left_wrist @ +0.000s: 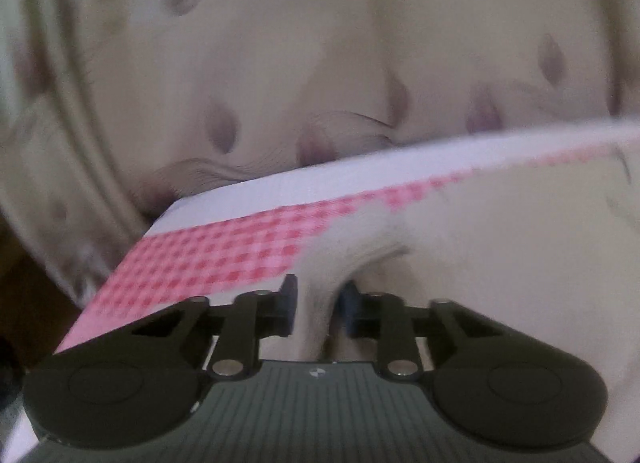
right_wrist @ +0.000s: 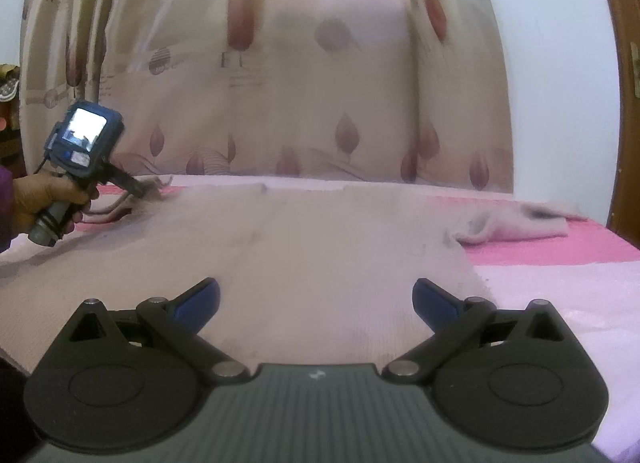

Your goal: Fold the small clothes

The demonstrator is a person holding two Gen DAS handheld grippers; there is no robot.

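While flat along the bed (right_wrist: 560,251), beige garment (right_wrist: 320,247), left gripper (left_wrist: 316,303) pinching it, right gripper (right_wrist: 316,303) released.

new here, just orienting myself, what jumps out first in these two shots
The pale garment spread flat over the pink bed cover fills the middle. At far left, the left hand-held gripper has a pinch of its edge, seen close up from the left wrist. The right hand-held gripper stands wide open above the near hem.

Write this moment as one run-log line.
left claw: shut on beige garment | right claw: open above garment | pink checked bedsheet
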